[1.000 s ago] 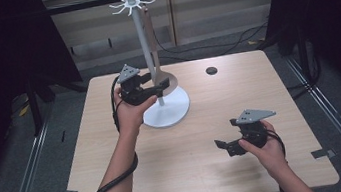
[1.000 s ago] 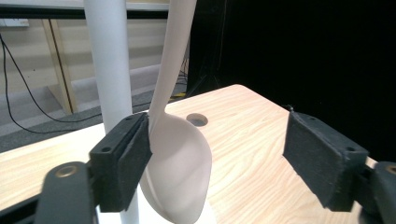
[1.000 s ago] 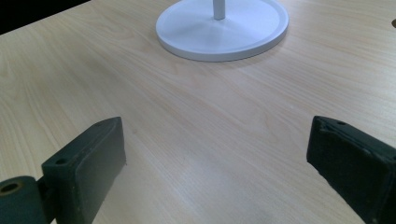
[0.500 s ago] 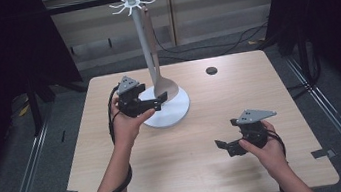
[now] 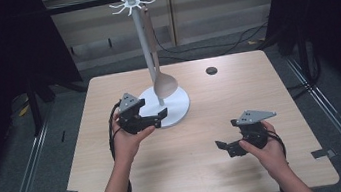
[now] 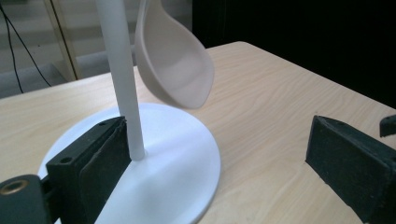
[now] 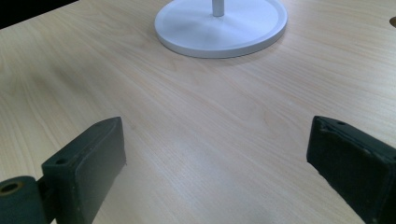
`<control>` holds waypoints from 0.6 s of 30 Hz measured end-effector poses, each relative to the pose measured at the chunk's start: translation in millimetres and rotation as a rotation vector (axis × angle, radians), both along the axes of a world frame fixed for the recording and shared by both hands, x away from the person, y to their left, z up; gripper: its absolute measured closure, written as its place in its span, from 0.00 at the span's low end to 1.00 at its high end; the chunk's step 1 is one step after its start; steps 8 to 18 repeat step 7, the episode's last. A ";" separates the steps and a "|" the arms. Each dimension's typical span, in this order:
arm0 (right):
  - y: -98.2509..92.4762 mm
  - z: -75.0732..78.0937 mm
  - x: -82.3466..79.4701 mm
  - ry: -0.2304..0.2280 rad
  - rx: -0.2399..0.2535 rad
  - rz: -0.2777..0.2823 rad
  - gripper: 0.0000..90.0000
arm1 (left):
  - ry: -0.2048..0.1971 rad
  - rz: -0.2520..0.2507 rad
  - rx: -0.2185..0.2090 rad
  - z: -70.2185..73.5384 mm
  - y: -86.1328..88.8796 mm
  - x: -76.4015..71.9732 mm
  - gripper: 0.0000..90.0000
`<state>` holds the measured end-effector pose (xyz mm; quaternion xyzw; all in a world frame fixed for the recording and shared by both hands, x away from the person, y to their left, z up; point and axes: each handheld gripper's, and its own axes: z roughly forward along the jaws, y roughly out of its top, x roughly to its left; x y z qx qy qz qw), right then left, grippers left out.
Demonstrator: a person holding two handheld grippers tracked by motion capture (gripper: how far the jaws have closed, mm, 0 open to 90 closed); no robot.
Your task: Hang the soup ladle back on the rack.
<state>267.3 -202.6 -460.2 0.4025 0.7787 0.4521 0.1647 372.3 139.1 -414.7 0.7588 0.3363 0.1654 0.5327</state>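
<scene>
A: Spoon (image 5: 162, 84) on the stand: from the high view it hangs by its handle from a hook at the top of the white stand (image 5: 145, 54), bowl down, just above the round base (image 5: 177, 107) near the middle of the worktop (image 5: 196, 183).

B: And the hands?

A: Left hand-held gripper (image 5: 154, 118) sits at the near-left edge of the base, jaws apart, aimed toward the pole. Right hand-held gripper (image 5: 229, 147) is well apart, low over bare wood at the near right, also spread; I'd judge it is parked out of the way.

B: Left gripper view?

A: Both jaws wide, nothing between them. The pole (image 6: 120, 74) rises just behind the left jaw and the spoon's bowl (image 6: 175, 60) hangs beside it, clear of the base. Whether the jaw touches the base I cannot tell.

B: Right gripper view?

A: Jaws apart over plain wood, with the base (image 7: 222, 32) farther ahead. A dark round spot (image 5: 211, 70) lies toward the far side of the worktop, possibly a hole.
</scene>
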 end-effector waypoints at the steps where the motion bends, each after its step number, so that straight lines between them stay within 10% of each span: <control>1: -0.1 -0.1 0.0 0.000 -0.002 0.000 0.05 | 0.000 0.001 -0.006 -2.3 1.0 -2.1 0.07; 18: -0.4 -1.3 -0.6 0.001 -0.007 0.002 0.05 | 0.017 0.002 -0.001 -10.0 4.7 -8.9 0.07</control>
